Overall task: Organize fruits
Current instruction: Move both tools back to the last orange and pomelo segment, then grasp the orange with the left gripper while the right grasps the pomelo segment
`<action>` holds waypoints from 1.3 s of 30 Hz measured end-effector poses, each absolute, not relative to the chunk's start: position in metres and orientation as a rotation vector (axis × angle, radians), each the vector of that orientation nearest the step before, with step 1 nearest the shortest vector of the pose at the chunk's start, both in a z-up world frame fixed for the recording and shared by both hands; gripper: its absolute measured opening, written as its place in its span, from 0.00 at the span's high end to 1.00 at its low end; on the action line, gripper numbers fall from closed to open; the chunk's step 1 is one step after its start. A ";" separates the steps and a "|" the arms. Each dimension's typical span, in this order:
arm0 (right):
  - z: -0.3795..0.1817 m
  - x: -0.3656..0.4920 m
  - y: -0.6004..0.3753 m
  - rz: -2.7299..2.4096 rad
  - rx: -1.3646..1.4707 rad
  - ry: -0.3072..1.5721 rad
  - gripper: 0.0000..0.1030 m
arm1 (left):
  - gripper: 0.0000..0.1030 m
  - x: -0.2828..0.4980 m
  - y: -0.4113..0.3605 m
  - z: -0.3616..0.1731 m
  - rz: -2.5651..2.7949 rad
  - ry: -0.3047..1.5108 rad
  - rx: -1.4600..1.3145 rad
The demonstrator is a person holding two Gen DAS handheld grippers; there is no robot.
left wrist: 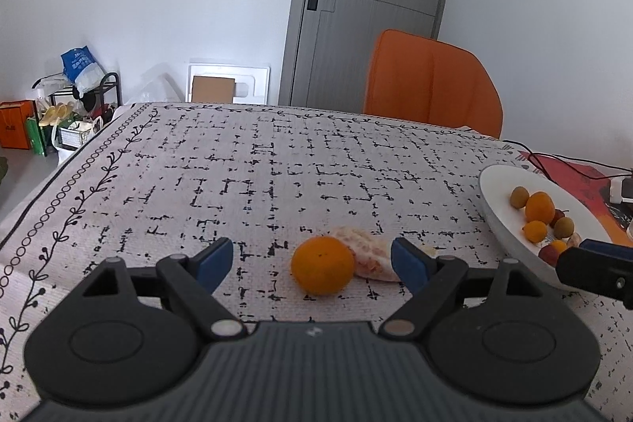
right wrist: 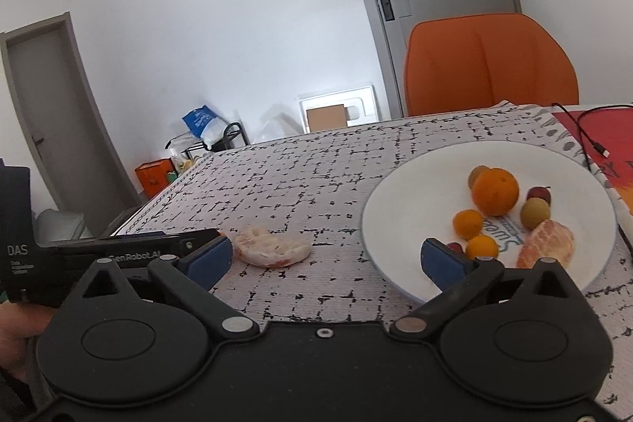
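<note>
left fingers (left wrist: 215, 260) spread around orange (left wrist: 322, 265).

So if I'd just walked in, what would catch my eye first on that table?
Probably the white plate on the right side of the patterned tablecloth, holding small oranges, plums and a peeled citrus piece. Next, the whole orange lying loose on the cloth between the open fingers of the left gripper, with a peeled citrus chunk right behind it. Beyond the table stands a bright orange chair.
</note>
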State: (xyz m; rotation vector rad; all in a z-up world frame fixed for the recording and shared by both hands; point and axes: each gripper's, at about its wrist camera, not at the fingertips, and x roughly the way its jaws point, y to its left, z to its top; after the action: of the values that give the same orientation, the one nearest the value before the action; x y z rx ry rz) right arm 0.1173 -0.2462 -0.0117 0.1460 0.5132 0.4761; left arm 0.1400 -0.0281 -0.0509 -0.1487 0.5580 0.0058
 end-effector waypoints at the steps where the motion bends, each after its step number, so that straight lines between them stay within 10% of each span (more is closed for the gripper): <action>1: -0.011 0.118 -0.245 0.483 0.142 0.512 0.01 | 0.18 0.141 -0.027 -0.052 0.000 0.560 -0.155; 6: -0.012 0.124 -0.239 0.508 0.135 0.526 0.13 | 0.25 0.149 -0.026 -0.060 -0.024 0.583 -0.173; 11: -0.014 0.132 -0.230 0.527 0.122 0.544 0.19 | 0.64 0.156 -0.026 -0.068 -0.054 0.622 -0.187; 39: -0.024 0.180 -0.152 0.701 -0.082 0.629 0.31 | 0.64 0.125 0.027 -0.046 0.057 0.569 -0.203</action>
State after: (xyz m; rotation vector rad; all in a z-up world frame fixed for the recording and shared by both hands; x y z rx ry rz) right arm 0.1805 -0.1518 -0.0238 -0.0819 0.6293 0.7012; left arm 0.1253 0.0271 -0.0463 -0.2035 0.5694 0.0570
